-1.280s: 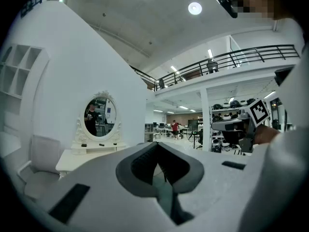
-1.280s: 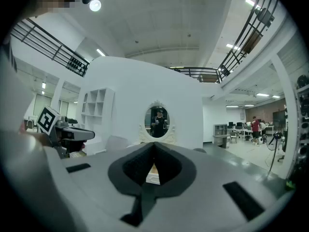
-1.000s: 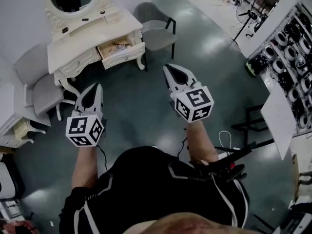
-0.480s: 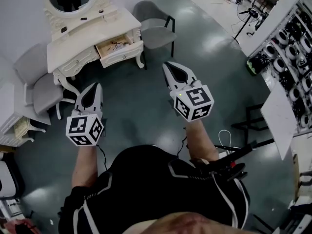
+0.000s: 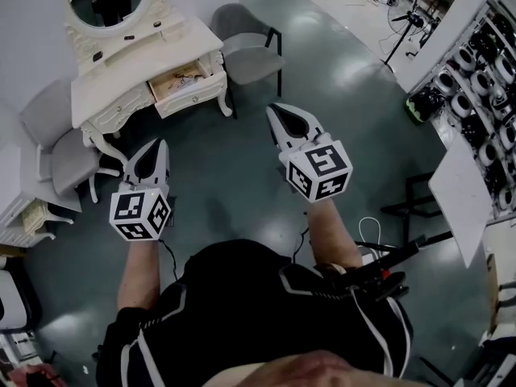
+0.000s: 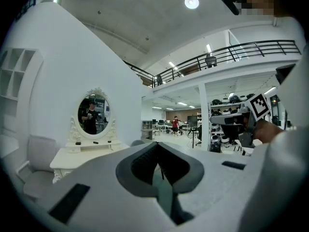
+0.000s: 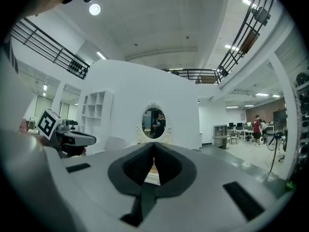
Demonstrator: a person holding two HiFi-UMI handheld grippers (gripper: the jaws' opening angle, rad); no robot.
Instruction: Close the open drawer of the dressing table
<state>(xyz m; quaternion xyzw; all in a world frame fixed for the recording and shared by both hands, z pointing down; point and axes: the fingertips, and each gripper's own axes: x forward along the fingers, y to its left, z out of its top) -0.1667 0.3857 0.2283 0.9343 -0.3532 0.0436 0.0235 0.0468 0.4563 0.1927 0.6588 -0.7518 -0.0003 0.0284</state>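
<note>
- The left gripper [image 5: 154, 147] is held at 8 o'clock of the right gripper [image 5: 280, 114]; both pairs of jaws are seen pressed together, with nothing held.
- The dressing table [image 5: 121, 64] is found well apart at 11 o'clock, its drawer [image 5: 190, 93] pulled out.
- A grey chair [image 5: 246, 51] is set at 2 o'clock of the drawer.

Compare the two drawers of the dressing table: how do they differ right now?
The open drawer is pulled out, its front standing clear of the dressing table; the shut drawer sits flush. The open drawer shows a wooden inside with small things in it; the shut drawer shows only its front. Both have cream fronts and sit side by side under the top.
</note>
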